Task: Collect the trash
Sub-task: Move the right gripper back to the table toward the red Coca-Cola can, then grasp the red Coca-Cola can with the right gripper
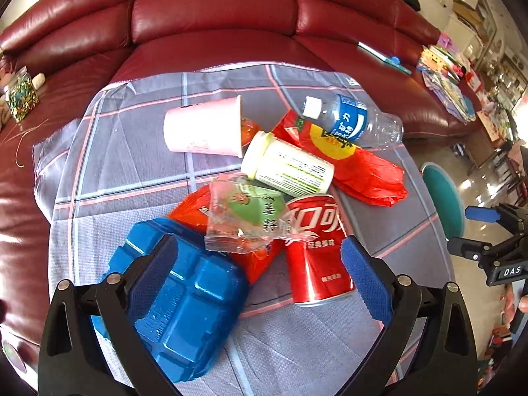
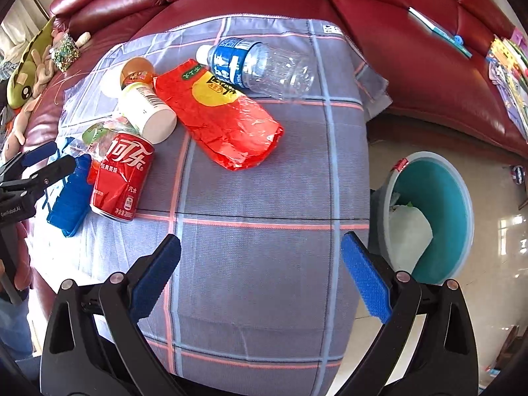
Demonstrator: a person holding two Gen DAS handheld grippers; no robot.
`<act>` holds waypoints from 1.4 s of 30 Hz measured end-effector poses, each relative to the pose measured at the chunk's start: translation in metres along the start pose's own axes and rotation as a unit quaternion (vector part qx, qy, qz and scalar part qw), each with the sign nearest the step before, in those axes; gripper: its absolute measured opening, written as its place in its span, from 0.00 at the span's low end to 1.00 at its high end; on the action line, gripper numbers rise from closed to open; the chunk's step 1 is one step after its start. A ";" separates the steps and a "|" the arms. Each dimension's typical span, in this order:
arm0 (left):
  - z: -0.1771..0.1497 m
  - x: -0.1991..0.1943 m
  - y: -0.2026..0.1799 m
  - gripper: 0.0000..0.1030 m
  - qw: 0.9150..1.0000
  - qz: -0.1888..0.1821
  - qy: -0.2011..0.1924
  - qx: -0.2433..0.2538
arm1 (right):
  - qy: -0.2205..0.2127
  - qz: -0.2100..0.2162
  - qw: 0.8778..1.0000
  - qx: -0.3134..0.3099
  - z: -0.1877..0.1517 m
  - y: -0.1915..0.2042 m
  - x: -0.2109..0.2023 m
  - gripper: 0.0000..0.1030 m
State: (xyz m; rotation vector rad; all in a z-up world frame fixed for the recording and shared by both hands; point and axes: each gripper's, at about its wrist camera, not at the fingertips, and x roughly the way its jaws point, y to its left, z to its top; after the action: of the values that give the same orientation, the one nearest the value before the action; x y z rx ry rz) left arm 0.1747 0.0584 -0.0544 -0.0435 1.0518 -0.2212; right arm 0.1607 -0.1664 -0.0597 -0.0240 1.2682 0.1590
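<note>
On the plaid grey cloth (image 2: 264,178) spread over the red leather sofa (image 1: 214,16), the left gripper (image 1: 260,257), jaws apart, hovers over the red cola can (image 1: 316,250), seemingly choosing; the right gripper (image 2: 260,264), jaws apart, waits beside the teal bin (image 2: 462,204), where closing, lifting and carrying must end.

Big red leather sofa (image 1: 211,10) wraps around the back, shiny and puffy. A grey checked cloth (image 2: 264,264) with pink and pale blue lines is spread over its seat. On the far left cushion there's a jar of colourful bits (image 1: 20,94), and in the right wrist view a green plush toy (image 2: 26,62) sits just beside it. Over on the right seat: a pile of bright booklets (image 1: 445,76) and a pale blue strip with a blue clip (image 1: 386,56). The floor (image 2: 505,231) is glossy tile.
</note>
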 end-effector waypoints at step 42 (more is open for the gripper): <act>0.021 0.038 -0.015 0.95 0.998 0.021 0.032 0.055 | 0.033 0.092 0.995 -0.033 0.021 0.066 0.052 0.59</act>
State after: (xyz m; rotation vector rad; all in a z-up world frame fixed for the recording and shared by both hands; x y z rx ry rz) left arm 0.2082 0.0343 -0.0746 0.0855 1.1023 -0.2440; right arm 0.1868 -0.0934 -0.0983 0.0312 1.3307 0.3605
